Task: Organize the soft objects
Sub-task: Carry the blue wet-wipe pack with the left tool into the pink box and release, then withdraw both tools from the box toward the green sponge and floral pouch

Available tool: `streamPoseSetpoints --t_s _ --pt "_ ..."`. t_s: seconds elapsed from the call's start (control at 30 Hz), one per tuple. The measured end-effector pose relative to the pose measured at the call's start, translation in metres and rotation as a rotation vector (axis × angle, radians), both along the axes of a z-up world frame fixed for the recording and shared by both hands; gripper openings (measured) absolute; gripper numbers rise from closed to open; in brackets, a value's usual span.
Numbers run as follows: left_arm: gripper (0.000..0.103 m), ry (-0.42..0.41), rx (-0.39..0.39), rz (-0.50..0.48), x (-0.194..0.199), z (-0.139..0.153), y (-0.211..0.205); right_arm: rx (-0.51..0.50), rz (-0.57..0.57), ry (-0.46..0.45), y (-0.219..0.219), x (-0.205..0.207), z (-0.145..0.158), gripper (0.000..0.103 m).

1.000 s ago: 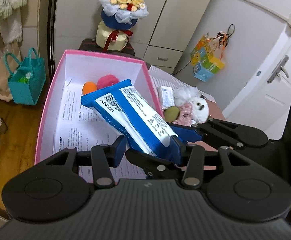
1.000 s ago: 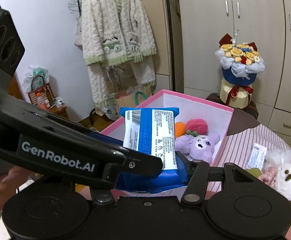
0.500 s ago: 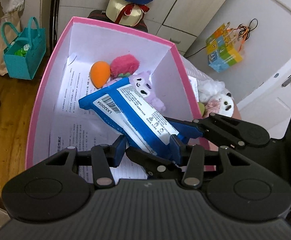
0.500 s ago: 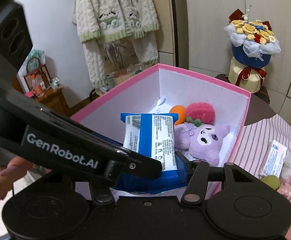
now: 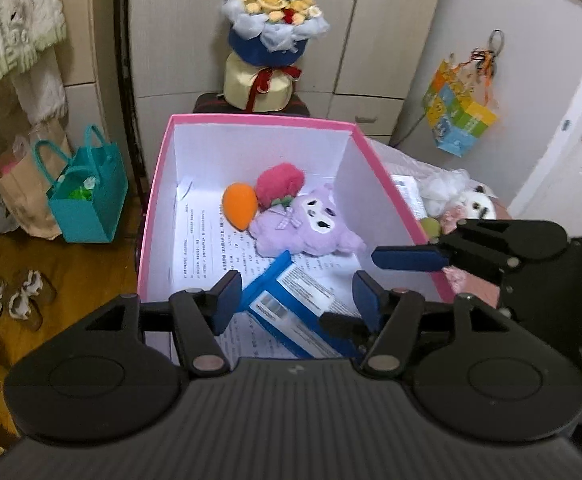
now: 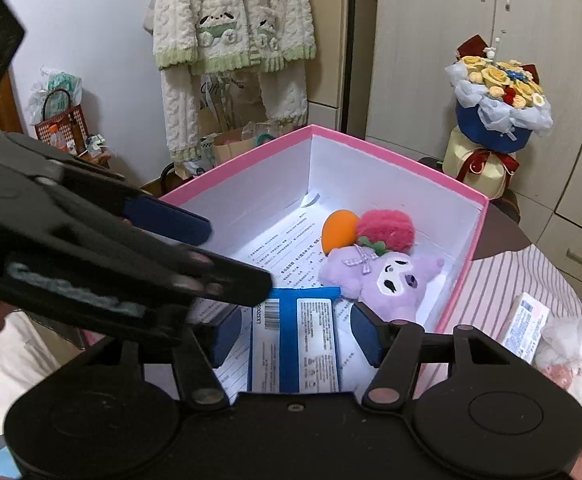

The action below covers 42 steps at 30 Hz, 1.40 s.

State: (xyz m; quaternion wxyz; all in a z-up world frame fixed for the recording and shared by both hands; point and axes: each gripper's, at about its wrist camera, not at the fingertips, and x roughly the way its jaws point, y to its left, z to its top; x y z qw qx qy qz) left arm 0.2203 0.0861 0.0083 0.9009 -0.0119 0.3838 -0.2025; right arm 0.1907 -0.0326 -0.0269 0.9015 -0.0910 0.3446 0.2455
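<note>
While both grippers' jaws are opening | blue packet [image 5: 291, 312] lies free | pink box [image 5: 259, 121] near edge

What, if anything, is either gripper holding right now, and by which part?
Nothing. The blue packet lies in the pink box; the left gripper is opening, the right gripper is opening, pads clear of it.

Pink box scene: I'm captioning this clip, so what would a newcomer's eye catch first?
The pink box fills the middle, with a purple plush, an orange ball and a red pompom at its far end. Nearer, a blue wipes pack lies on the box floor between open gripper fingers. Behind stands a flower bouquet.
</note>
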Motion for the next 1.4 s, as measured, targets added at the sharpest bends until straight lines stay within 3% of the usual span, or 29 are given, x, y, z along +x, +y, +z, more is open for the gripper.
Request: streamPoseSetpoints --t_s 0.7,1.1,1.4 --pt "0.066 -0.191 -0.003 -0.138 -0.106 0.054 -0.017 -0.004 -0.037 -0.096 -0.063 -0.093 0.044 0.066" --pt "0.065 -0.186 0.017 -0.243 -0.122 0.048 -0.077 0.026 -0.144 -0.096 -0.148 -0.136 0.032 0.066" --pt "0.063 -0.204 -0.002 -0.231 -0.107 0.037 -0.142 0.043 -0.094 -0.144 -0.186 -0.137 0.01 0.066"
